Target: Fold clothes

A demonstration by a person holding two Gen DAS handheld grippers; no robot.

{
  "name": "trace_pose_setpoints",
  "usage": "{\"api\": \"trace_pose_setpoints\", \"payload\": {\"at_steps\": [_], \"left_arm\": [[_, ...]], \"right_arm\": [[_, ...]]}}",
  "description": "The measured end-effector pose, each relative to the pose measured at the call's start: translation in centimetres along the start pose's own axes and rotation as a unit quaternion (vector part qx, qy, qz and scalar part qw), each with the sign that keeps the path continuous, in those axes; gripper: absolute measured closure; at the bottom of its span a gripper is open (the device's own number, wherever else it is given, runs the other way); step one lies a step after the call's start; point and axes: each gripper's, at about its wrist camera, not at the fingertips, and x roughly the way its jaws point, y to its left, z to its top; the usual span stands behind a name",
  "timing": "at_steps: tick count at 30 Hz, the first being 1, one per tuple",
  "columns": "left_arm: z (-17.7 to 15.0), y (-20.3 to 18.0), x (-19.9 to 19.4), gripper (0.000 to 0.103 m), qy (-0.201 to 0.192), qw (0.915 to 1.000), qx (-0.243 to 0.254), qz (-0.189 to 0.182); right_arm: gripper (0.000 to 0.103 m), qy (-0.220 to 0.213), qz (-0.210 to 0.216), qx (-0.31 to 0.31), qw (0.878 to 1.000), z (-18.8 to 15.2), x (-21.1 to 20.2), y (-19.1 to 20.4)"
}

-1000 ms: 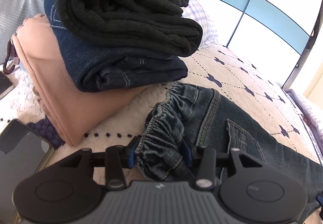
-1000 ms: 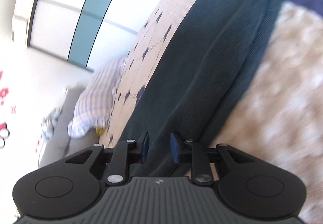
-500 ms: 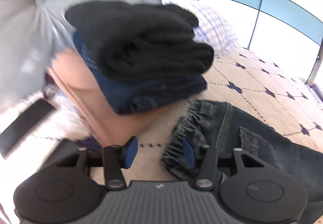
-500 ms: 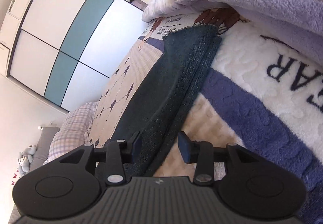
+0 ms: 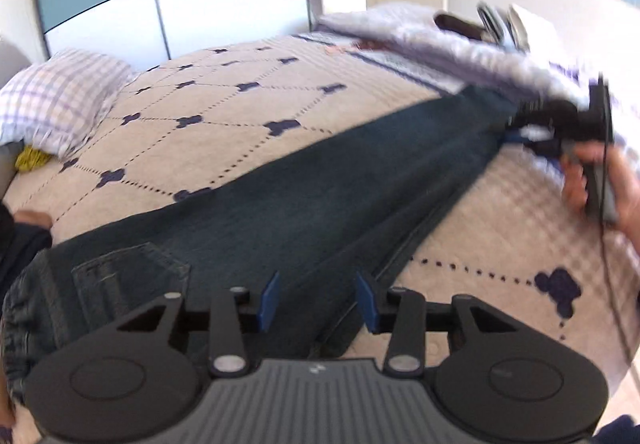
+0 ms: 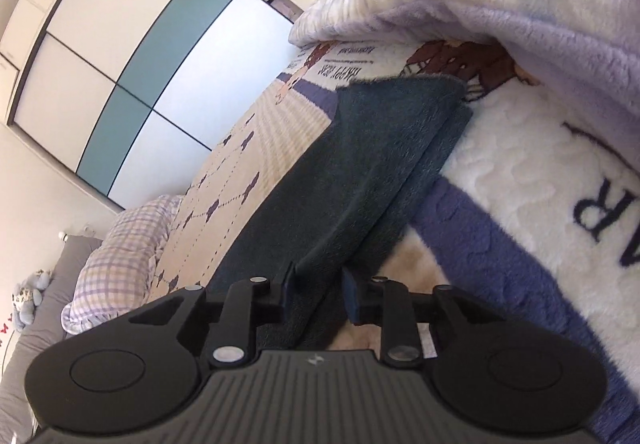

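Jeans [image 5: 304, 212] lie flat on bed [image 5: 248, 132], under both tongs. Left tongs [image 5: 316, 300] part open, closing, nothing pinched. Right tongs [image 6: 318, 298] narrowing round leg fold, grip unclear. Best: pinch both layers, lift evenly.

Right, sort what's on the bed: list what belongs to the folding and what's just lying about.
Belongs to the job:
- dark jeans, laid out lengthwise
- left gripper
- right gripper

Just lying about:
- checked pillow
- lilac fleece blanket
- bear-print blanket
- quilted bedspread

My left wrist camera looks along the jeans [image 5: 304, 204] from the waist; my right, close above their hems [image 6: 400, 112], faces back.
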Motion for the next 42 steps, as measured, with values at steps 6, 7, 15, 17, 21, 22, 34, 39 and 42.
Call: {"api": "trace_pose_setpoints", "payload": {"at_steps": [6,7,15,17,21,22,34,39,42], "left_arm": [[-0.7,-1.2,4.2,0.066,0.052,0.9979,0.038,0.002],[-0.9,-1.1,4.7,0.066,0.056,0.9975,0.043,0.002],[-1.0,0.6,3.8,0.091,0.061,0.9962,0.046,-0.042],[-1.0,1.2,3.6,0.092,0.063,0.9957,0.032,-0.059],[-1.3,0.9,3.9,0.092,0.061,0.9949,0.05,-0.062],[-1.3,0.7,3.8,0.091,0.06,0.9947,0.055,-0.062],[-0.3,4.5,0.3,0.078,-0.01,0.9928,-0.046,-0.11],[0.6,6.0,2.5,0.062,0.006,0.9887,-0.116,-0.094],[-0.3,5.8,5.7,0.063,0.045,0.9855,-0.144,-0.077]], "right_arm": [[0.079,-0.013,-0.022,-0.01,1.0,2.2,0.4,-2.0],[0.083,-0.009,-0.025,-0.024,0.999,2.6,0.9,-1.9],[0.092,-0.026,-0.033,-0.136,0.99,6.1,0.8,2.3],[0.091,-0.029,-0.045,-0.155,0.986,6.3,0.9,2.8],[0.09,0.013,-0.123,-0.113,0.986,6.5,3.6,-1.1],[0.091,0.011,-0.108,-0.101,0.989,6.6,3.5,-1.9],[0.043,-0.029,-0.166,-0.094,0.981,4.5,-0.6,-1.1],[0.026,-0.042,-0.078,0.04,0.995,5.5,0.3,-4.0],[0.046,-0.044,-0.106,-0.019,0.993,5.3,2.1,-2.8]]}}
